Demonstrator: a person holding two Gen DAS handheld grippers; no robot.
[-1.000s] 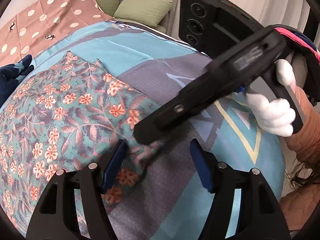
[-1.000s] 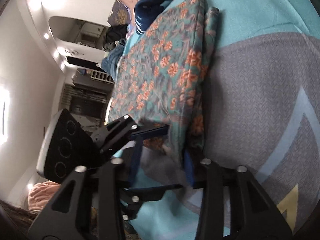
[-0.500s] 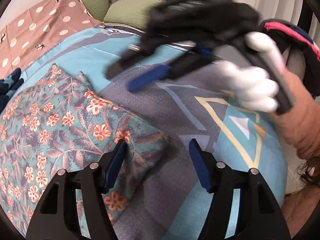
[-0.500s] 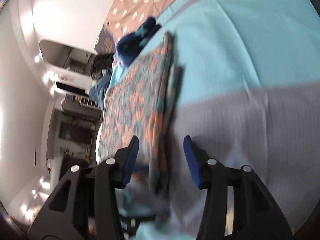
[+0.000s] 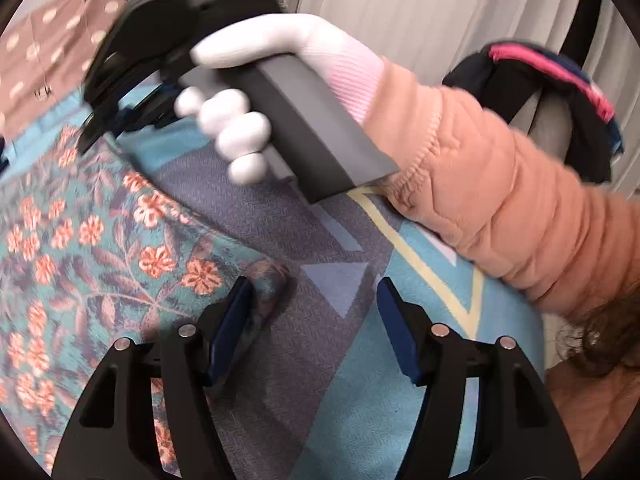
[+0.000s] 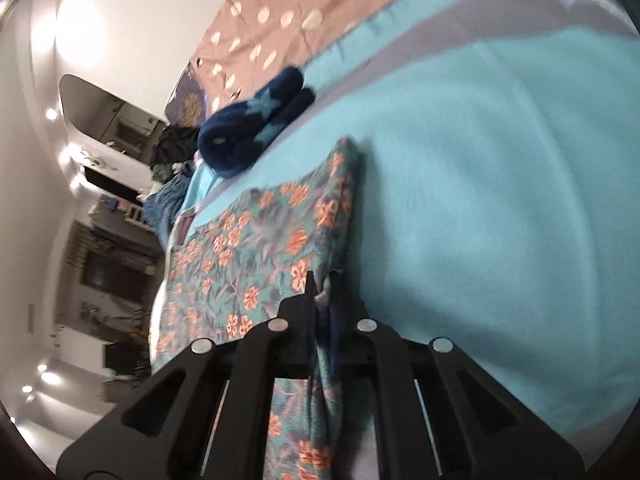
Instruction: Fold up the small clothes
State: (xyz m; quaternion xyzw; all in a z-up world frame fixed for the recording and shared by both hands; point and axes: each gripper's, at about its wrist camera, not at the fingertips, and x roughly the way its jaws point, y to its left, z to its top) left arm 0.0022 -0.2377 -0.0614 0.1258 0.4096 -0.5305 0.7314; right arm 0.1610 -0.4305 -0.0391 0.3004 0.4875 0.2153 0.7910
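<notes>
L gripper (image 5: 312,312): jaws wide apart, blue pads bare, nothing between them. L pad sits at the near corner of the floral cloth (image 5: 80,264); R pad over bare blanket (image 5: 320,240). Open room in front of L gripper from 12 to 3 o'clock: flat blanket, then the person's sleeve (image 5: 500,208).

R gripper (image 6: 322,292): jaws pinched nearly together on the floral cloth's edge; fabric runs up between the pads. In L view it's seen from behind at 10–11 o'clock, held by a white-gloved hand (image 5: 240,92), tips down on the cloth's far side.

Floral cloth: thin woven fabric, teal ground, orange flowers, mauve leaves. Lies flat on the bed, roughly rectangular, layers showing along the R edge in R view (image 6: 340,208). Corner by L pad curls up slightly.

Blanket: fuzzy fleece, cyan w/ grey herringbone panels, pale-yellow stripe, light-blue triangles. Big clear cyan area at 1–4 o'clock in R view (image 6: 500,200).

Dark-blue plush item (image 6: 252,128) w/ light star marks at 11 o'clock in R view, apart from the cloth. Brown polka-dot sheet (image 6: 280,12) beyond it. Sleeve is peach quilted, pink rib cuff. White pleated curtain (image 5: 420,4) at 12–1 in L view.

No readable text or labels.
</notes>
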